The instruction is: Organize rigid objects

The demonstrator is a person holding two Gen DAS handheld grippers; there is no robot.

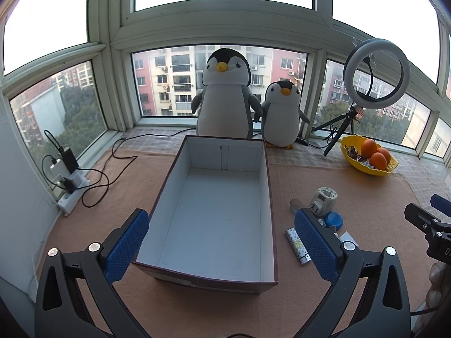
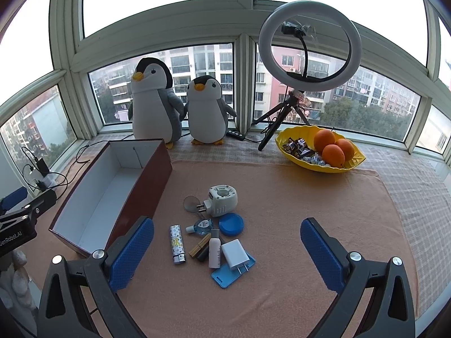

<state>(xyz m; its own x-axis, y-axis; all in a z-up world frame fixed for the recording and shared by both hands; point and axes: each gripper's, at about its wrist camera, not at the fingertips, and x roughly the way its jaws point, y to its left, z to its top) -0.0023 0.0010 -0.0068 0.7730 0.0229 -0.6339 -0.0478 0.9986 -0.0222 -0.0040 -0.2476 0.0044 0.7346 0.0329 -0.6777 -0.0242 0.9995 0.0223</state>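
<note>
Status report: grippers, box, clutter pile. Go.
Left gripper open, hanging over the box, which holds nothing. Right gripper open, empty, above the pile: lighter, white charger, plug-in device. Nothing blocking.

Setting: enclosed apartment balcony, domestic, high floor. Evidence: wraparound window frames (image 2: 242, 31) from 9 to 3 o'clock, with residential tower blocks (image 2: 284, 84) outside; two plush penguins (image 2: 153, 101) on the sill at 11–12 o'clock; ring light on tripod (image 2: 310, 46) at 1 o'clock; yellow fruit bowl (image 2: 290, 153) of oranges and sweets at 2 o'clock; power strip with chargers (image 1: 70, 194) at 9 o'clock; peach cloth (image 2: 296, 197) over the surface.
</note>
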